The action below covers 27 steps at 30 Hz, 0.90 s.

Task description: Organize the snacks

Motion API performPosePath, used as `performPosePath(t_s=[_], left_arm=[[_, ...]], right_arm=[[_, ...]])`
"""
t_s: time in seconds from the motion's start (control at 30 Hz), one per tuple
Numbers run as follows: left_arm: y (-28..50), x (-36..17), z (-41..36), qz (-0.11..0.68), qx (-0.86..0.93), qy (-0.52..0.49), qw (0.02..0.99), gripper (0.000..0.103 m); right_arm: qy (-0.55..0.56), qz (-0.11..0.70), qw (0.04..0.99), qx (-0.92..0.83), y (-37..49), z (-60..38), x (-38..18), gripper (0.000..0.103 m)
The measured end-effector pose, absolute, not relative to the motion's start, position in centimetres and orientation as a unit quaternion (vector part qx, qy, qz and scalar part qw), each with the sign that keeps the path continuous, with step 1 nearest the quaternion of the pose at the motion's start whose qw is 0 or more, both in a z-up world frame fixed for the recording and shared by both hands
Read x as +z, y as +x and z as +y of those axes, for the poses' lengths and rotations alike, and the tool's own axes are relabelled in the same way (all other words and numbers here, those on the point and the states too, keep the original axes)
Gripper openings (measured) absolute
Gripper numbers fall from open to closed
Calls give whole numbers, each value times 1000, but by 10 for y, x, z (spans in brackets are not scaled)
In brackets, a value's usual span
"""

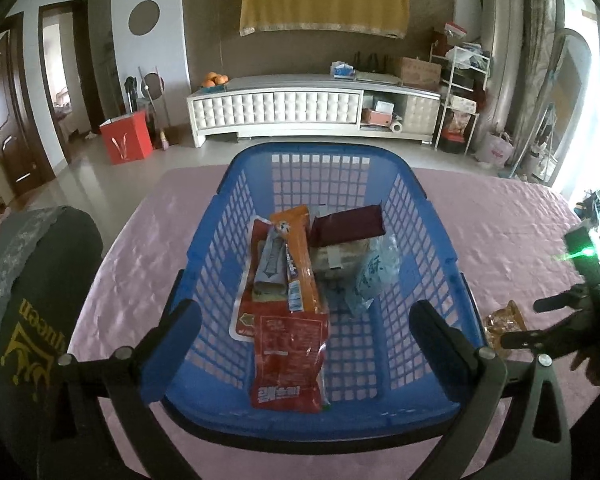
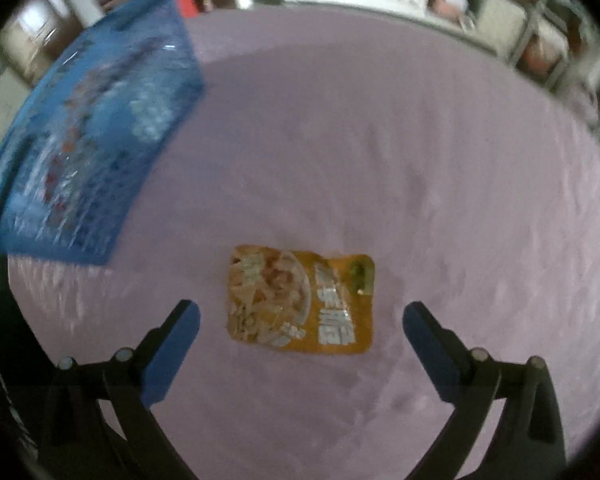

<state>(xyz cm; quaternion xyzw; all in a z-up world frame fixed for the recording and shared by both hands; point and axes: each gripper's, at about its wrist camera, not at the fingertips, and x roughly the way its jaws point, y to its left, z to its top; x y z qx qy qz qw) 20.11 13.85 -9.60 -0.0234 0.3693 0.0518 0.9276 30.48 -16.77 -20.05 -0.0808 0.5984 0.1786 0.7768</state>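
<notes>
most of the snacks already lie in the blue basket (image 1: 428,216) on the pink-covered bench (image 2: 420,152): a red packet (image 1: 288,360), an orange packet (image 1: 300,256), a dark red one (image 1: 348,222) and a pale blue one (image 1: 370,276). the left claw (image 1: 306,340) hangs over the basket, spread wide and empty. one orange snack pouch (image 2: 300,300) is left on the cloth, just beside the basket. the right claw (image 2: 302,344) sits above it, wide apart and holding nothing, so picking that pouch up looks like the last job

Left tool (image 1: 306,340) — black arms, blue pads, silver screws.
</notes>
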Motion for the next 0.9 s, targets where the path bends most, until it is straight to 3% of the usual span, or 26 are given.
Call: performPosePath(t_s=[0.17, 0.43, 0.63, 0.7, 0.9], left_arm=[[202, -94, 143, 361, 56, -21, 931, 103], [198, -102, 148, 361, 54, -26, 931, 103], [192, -105, 148, 361, 50, -26, 931, 103], [191, -104, 150, 358, 50, -29, 932, 103], [189, -103, 151, 356, 60, -36, 932, 103]], right_arm=[[-30, 627, 759, 172, 322, -165, -219, 103], [-125, 602, 777, 132, 312, -126, -233, 103], [-125, 577, 795, 143, 299, -130, -237, 102], [-126, 575, 796, 146, 294, -137, -236, 98], [-150, 561, 796, 172, 262, -144, -230, 58]])
